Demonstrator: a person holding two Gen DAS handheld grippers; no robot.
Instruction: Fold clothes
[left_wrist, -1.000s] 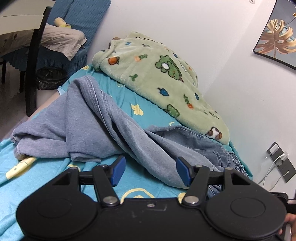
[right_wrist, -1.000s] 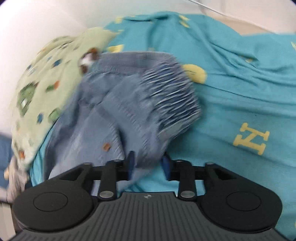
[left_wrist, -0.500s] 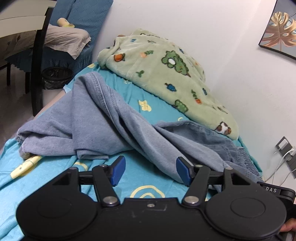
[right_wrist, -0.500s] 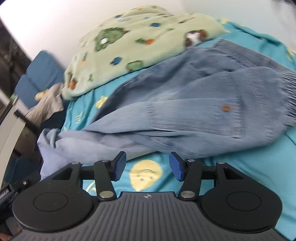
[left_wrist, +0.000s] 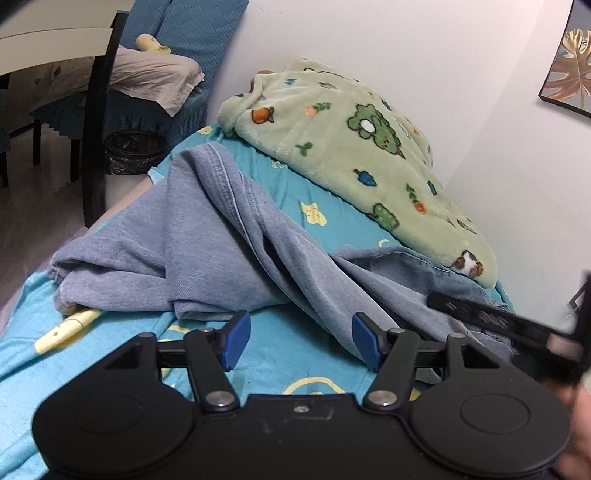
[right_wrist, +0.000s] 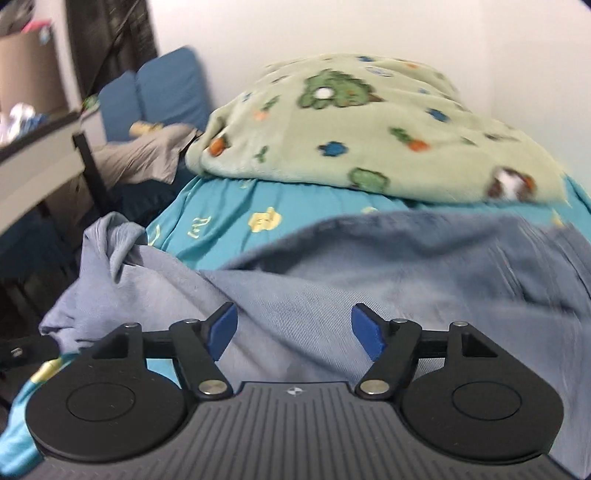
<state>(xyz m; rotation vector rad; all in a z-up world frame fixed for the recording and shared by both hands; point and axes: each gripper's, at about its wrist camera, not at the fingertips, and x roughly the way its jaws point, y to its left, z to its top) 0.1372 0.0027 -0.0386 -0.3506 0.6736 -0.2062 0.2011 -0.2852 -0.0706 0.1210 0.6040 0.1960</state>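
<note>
Lying rumpled across my teal bedsheet (left_wrist: 325, 206), denim trousers (left_wrist: 207, 254): soft, weighty, floppy; best pinched at hem or waistband; my left gripper (left_wrist: 300, 341) open, empty, right gripper (right_wrist: 294, 334) opening, gripping nothing.

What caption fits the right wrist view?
Right gripper, jaws opening and empty, above crumpled blue jeans on a turquoise sheet.

— Left wrist view: low over turquoise bedsheet (left_wrist: 317, 236), facing along bed toward white wall (left_wrist: 406, 44); close to crumpled blue garment (left_wrist: 207, 254).
— Right wrist view: lower, nearer. Shared: garment, sheet, green blanket (right_wrist: 369, 125).
</note>
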